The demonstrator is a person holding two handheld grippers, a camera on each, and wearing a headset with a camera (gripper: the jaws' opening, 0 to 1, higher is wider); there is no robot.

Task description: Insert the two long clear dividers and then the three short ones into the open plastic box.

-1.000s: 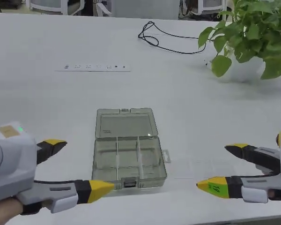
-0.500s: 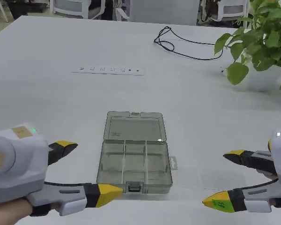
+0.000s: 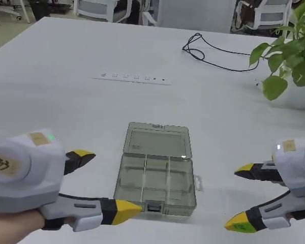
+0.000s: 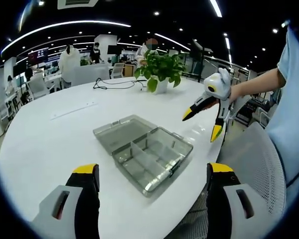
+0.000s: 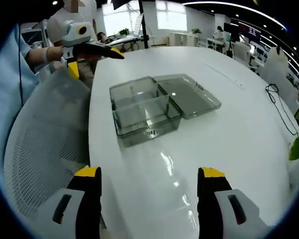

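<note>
The clear grey plastic box (image 3: 155,178) sits open on the white table, its lid (image 3: 157,141) lying flat behind it. Two clear dividers (image 3: 144,175) stand inside, running front to back. A small clear tab (image 3: 197,183) sticks out at its right side. My left gripper (image 3: 109,181) hovers open just left of the box, holding nothing. My right gripper (image 3: 235,198) is open and bare, a short way right of it. The box (image 4: 149,152) lies ahead of the left gripper (image 4: 153,172). The box (image 5: 144,107) lies ahead of the right gripper (image 5: 148,172).
A white power strip (image 3: 132,78) lies farther back. A black cable (image 3: 213,48) and a potted plant (image 3: 290,56) are at the far right. A mesh chair (image 5: 45,149) stands at the table's near edge. People stand in the room behind (image 4: 70,57).
The head camera has shifted, so the box and table slide right and down in the picture. Both grippers stay open beside the box, and the box has not moved.
</note>
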